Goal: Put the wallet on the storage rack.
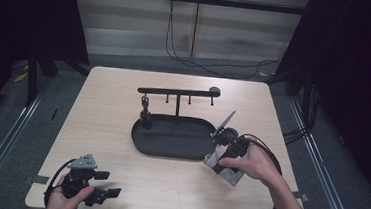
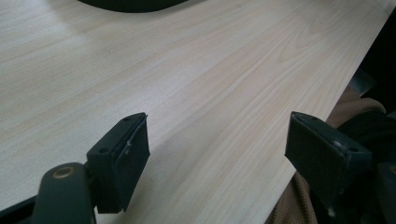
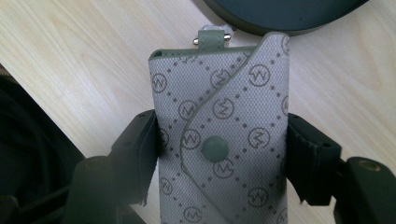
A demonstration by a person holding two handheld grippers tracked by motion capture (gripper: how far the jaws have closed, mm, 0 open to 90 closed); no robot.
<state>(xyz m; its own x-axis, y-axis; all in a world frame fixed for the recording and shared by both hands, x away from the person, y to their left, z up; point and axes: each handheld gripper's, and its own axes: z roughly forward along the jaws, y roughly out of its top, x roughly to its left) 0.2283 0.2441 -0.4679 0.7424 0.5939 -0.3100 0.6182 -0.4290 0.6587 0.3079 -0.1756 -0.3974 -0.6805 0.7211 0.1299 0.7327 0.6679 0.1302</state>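
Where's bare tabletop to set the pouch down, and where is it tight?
Free: the wide strip between the black tray and the near table edge, between the open left gripper and the right gripper, shut on the patterned pouch. Also the left side beside the tray. Crowded: the middle, with the tray and hook rack.

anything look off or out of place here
Nothing looks spilled or broken. The right gripper is clamped on a grey patterned key pouch, snapped shut, beside the black tray. One small dark item hangs on the hook rack. The left gripper is open over bare table.
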